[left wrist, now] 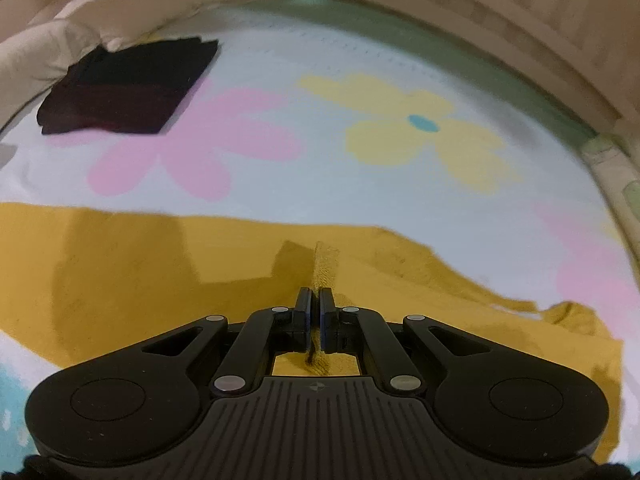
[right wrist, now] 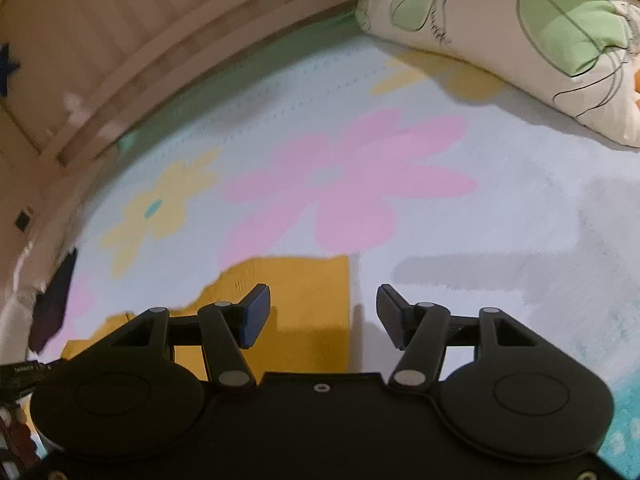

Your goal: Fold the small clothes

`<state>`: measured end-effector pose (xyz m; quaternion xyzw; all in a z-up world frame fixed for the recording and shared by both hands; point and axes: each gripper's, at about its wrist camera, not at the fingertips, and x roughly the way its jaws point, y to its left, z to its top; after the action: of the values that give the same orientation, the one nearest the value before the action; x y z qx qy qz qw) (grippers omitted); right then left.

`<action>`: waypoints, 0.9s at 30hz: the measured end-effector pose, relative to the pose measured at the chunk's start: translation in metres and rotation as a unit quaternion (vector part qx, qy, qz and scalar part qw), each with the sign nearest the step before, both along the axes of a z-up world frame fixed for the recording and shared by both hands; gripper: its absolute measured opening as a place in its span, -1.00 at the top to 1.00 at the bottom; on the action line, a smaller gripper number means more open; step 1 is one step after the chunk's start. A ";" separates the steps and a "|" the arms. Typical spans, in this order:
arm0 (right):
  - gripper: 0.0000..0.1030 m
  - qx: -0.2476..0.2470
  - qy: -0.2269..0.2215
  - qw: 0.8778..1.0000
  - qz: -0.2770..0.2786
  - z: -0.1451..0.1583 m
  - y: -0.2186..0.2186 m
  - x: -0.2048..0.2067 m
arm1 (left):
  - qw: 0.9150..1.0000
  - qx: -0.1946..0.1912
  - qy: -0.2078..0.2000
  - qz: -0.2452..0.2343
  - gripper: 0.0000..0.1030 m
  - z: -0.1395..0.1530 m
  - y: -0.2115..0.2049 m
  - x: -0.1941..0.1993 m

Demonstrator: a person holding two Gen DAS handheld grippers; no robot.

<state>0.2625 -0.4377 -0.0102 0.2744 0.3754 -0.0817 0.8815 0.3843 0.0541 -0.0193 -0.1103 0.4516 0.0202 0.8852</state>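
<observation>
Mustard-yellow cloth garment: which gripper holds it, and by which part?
The left gripper pinches a raised fold of the mustard-yellow cloth garment; the right gripper holds nothing.

Matt mustard cloth garment [left wrist: 140, 264], matt black plastic claw [left wrist: 315, 300]

Both wrist views look steeply down, close over the same flowered sheet [left wrist: 360, 40].

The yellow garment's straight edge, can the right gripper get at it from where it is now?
Probably yes. The right gripper has its jaws open with nothing between them, and the yellow garment has its straight edge lying flat on the flowered sheet right below them, uncovered. The left gripper is shut on another part.
</observation>
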 end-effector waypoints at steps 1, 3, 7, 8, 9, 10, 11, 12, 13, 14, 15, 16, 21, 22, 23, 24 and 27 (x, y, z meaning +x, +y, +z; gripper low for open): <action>-0.24 -0.005 0.007 1.000 0.005 -0.003 0.003 0.002 | 1.000 0.003 0.007 -0.004 0.93 -0.005 0.001 0.002; -0.24 -0.014 0.021 0.999 0.021 -0.009 0.009 0.006 | 1.000 0.007 0.019 -0.009 0.92 -0.008 0.007 0.002; -0.24 -0.045 0.059 0.996 0.054 -0.026 0.025 0.015 | 0.999 0.033 0.027 -0.030 0.87 -0.018 0.003 0.003; -0.24 -0.057 0.070 0.994 0.062 -0.030 0.029 0.017 | 0.998 0.035 0.021 -0.037 0.81 -0.018 0.003 0.002; -0.24 -0.070 0.082 0.992 0.068 -0.033 0.032 0.019 | 0.998 0.030 0.019 -0.045 0.76 -0.018 0.004 0.001; -0.24 -0.085 0.095 0.989 0.073 -0.037 0.036 0.020 | 0.998 0.018 0.018 -0.051 0.59 -0.019 0.007 0.001; -0.25 -0.099 0.098 0.987 0.079 -0.040 0.039 0.020 | 0.998 0.003 0.017 -0.058 0.36 -0.020 0.009 0.001; -0.30 -0.109 0.096 0.986 0.083 -0.040 0.042 0.020 | 0.998 -0.013 0.014 -0.065 0.23 -0.021 0.010 0.001; -0.36 -0.116 0.101 0.984 0.086 -0.040 0.044 0.021 | 0.997 -0.027 0.010 -0.077 -0.01 -0.022 0.011 0.001; -0.40 -0.121 0.104 0.983 0.087 -0.040 0.046 0.021 | 0.996 -0.034 0.010 -0.084 -0.23 -0.022 0.009 0.000; -0.52 -0.124 0.107 0.983 0.088 -0.040 0.048 0.021 | 0.995 -0.036 0.011 -0.090 -0.32 -0.022 0.007 -0.001; -0.64 -0.126 0.112 0.982 0.089 -0.041 0.050 0.021 | 0.995 -0.033 0.012 -0.092 -0.38 -0.022 0.005 -0.001; -0.83 -0.125 0.117 0.981 0.093 -0.042 0.052 0.019 | 0.996 -0.014 0.011 -0.085 -0.40 -0.016 0.001 -0.006; -0.84 -0.120 0.114 0.982 0.092 -0.038 0.051 0.017 | 0.997 -0.015 0.008 -0.080 -0.40 -0.013 0.004 -0.008; -0.85 -0.115 0.109 0.983 0.090 -0.035 0.051 0.016 | 0.997 -0.015 0.002 -0.075 -0.41 -0.009 0.008 -0.009; -0.87 -0.113 0.104 0.984 0.088 -0.031 0.051 0.015 | 0.998 -0.013 -0.004 -0.069 -0.41 -0.005 0.012 -0.010; -0.99 -0.109 0.075 0.988 0.076 -0.014 0.052 0.010 | 0.999 -0.004 -0.025 -0.043 -0.51 0.012 0.035 -0.018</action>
<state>0.2725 -0.3858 -0.0245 0.1401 0.4493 -0.0753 0.8791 0.3659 0.0890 -0.0075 -0.0951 0.4341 -0.0228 0.8955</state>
